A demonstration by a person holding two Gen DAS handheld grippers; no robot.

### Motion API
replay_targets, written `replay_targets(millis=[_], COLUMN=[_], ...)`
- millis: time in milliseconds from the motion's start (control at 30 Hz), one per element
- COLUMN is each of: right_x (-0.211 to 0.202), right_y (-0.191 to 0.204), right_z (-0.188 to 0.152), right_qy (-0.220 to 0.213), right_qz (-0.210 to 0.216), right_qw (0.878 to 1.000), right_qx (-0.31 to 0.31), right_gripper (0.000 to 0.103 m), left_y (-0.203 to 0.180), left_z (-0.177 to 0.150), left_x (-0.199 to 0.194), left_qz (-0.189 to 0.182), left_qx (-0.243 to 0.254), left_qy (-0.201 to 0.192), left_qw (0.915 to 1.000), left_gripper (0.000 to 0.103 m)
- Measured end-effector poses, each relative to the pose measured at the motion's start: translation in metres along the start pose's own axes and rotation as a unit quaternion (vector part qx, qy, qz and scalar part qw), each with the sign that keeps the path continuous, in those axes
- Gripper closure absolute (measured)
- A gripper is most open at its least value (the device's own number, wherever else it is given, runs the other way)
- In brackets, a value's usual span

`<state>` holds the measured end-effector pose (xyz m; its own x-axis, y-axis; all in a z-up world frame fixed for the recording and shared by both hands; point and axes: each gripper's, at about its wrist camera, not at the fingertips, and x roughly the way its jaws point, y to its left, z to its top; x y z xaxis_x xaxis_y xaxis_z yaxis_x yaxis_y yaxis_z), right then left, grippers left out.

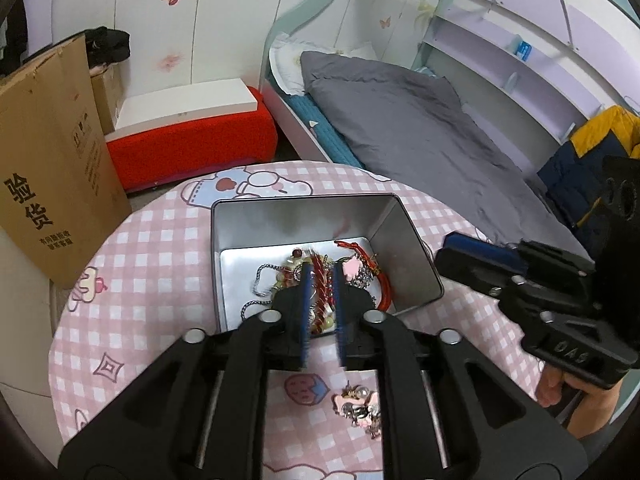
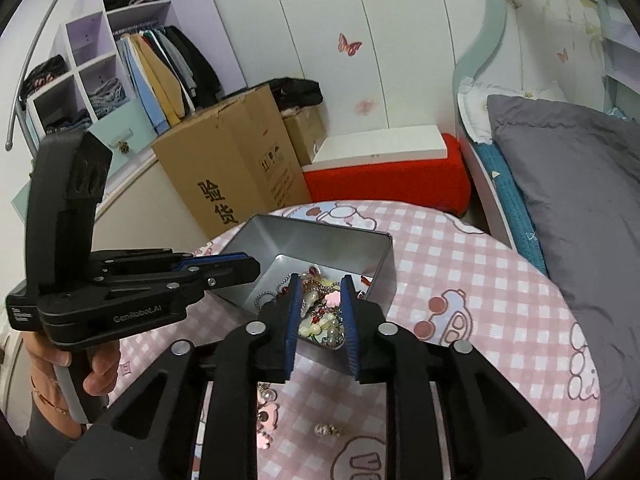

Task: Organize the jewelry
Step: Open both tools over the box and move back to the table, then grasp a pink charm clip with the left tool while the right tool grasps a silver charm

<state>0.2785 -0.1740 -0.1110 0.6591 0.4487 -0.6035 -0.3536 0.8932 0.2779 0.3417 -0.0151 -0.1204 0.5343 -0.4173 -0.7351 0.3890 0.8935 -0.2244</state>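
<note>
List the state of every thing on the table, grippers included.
Metal tin: open, lidless, jewelry piled inside.
Jewelry pile: tangled in the tin.
Loose jewelry: on the tablecloth, outside the tin.
Left gripper: slightly open, empty.
Right gripper: slightly open, empty.

Both wrist views, downward, near tin [image 1: 404, 256]

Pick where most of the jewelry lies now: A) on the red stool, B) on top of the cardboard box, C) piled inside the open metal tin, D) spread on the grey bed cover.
C: chains, beads and red cord, the jewelry, sit heaped in the metal tin, with only a few pieces left on the checked tablecloth.
</note>
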Motion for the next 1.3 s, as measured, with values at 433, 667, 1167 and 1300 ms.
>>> replay_targets(millis=[433,667,1167,1300], right_x=[-0.054,-0.06,-0.05,-0.045], right_y=[0.007,0.009,-0.002,-0.002], right_z=[-0.025,-0.058,-0.097,-0.098], right_qy=[-0.028,-0.01,0.028,0.032], right_qz=[-0.01,-0.022,-0.014,-0.013], right_qw=[1.0,1.0,0.999,0.999], right_qx=[-0.001,0.0,0.031,0.031], right_gripper=[0.078,0.072,0.071,0.071], left_y=[-0.029,-0.047,-0.064,-0.064], left_z=[-0.04,-0.093,-0.124,-0.123], left_x=[-0.054,-0.043,0.004,0.006], left_qz=[0.063,0.067,0.08,0.09], left_qx=[0.023,0.015,0.007,0.018], left_qy=[-0.06,-0.023,0.027,0.024], left_qw=[0.996,0.9974,0.9964,0.9955], left_gripper=[0.029,0.029,0.051,0.074])
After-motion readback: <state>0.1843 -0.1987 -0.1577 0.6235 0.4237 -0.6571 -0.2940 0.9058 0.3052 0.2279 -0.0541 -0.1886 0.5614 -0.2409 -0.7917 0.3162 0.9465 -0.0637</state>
